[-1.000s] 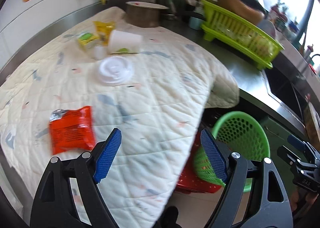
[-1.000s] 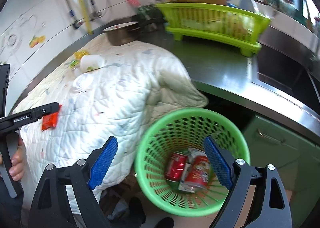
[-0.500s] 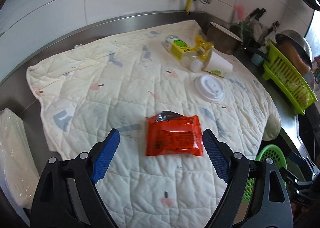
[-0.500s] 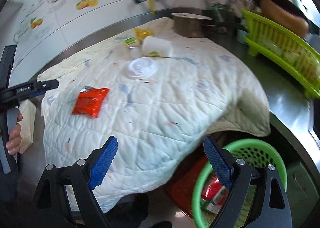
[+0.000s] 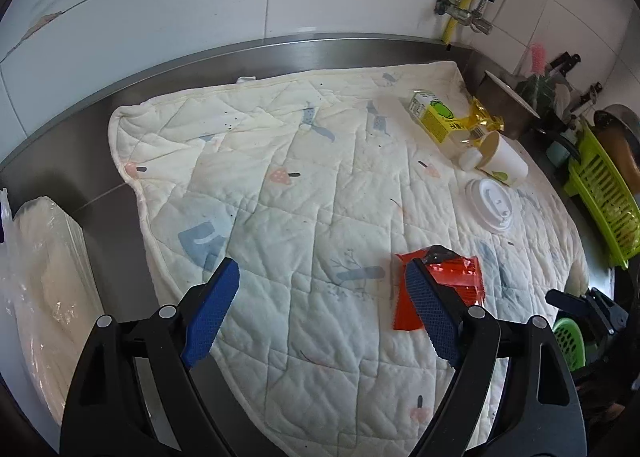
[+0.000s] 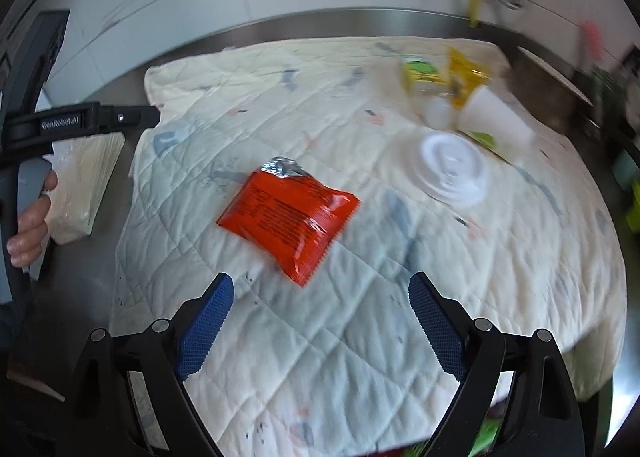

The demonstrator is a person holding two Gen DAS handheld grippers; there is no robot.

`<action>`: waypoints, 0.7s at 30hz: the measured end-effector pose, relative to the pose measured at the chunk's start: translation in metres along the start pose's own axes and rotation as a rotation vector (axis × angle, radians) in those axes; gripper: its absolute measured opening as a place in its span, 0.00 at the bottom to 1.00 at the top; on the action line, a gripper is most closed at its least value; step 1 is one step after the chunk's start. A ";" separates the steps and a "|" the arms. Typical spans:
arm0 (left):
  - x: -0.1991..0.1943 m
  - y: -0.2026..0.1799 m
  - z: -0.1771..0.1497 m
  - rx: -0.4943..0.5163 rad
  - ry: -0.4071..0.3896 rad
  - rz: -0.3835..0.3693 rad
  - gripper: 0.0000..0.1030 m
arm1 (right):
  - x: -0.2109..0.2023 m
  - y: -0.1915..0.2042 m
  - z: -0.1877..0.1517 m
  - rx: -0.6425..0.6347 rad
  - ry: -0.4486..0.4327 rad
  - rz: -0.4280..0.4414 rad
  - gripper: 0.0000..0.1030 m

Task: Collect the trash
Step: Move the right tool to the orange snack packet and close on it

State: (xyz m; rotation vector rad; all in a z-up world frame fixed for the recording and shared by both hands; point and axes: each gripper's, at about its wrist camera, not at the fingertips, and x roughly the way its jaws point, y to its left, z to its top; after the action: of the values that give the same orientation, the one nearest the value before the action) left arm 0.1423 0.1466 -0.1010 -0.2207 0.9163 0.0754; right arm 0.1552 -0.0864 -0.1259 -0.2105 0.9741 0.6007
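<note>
Right gripper (image 6: 320, 333): jaws wide, empty.
Red packet (image 6: 288, 217): on quilt (image 6: 400, 297), just ahead of the fingertips.
Handling: likely light, crinkly, slippery.
Hold: pinch the packet's near edge.

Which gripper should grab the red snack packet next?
Probably the right gripper: its open jaws frame the red packet just ahead, nothing between them. The left gripper is open too, but the packet lies off behind one finger.

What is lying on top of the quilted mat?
On the quilted mat: red snack packet, white lid, tipped paper cup, yellow carton, yellow wrapper. What lies beneath them is hidden.
</note>
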 end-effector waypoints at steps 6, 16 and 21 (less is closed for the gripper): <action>0.010 0.020 0.003 -0.025 0.017 0.012 0.82 | 0.040 0.019 0.030 -0.194 0.065 0.055 0.84; 0.020 0.039 0.009 -0.054 0.031 0.026 0.82 | 0.094 0.035 0.058 -0.419 0.183 0.140 0.84; 0.023 0.040 0.013 -0.058 0.034 0.028 0.82 | 0.104 0.029 0.059 -0.432 0.211 0.145 0.84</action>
State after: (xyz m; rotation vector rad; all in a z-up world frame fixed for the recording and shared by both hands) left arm 0.1604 0.1875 -0.1175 -0.2640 0.9522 0.1247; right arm 0.2242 0.0029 -0.1760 -0.6005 1.0598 0.9347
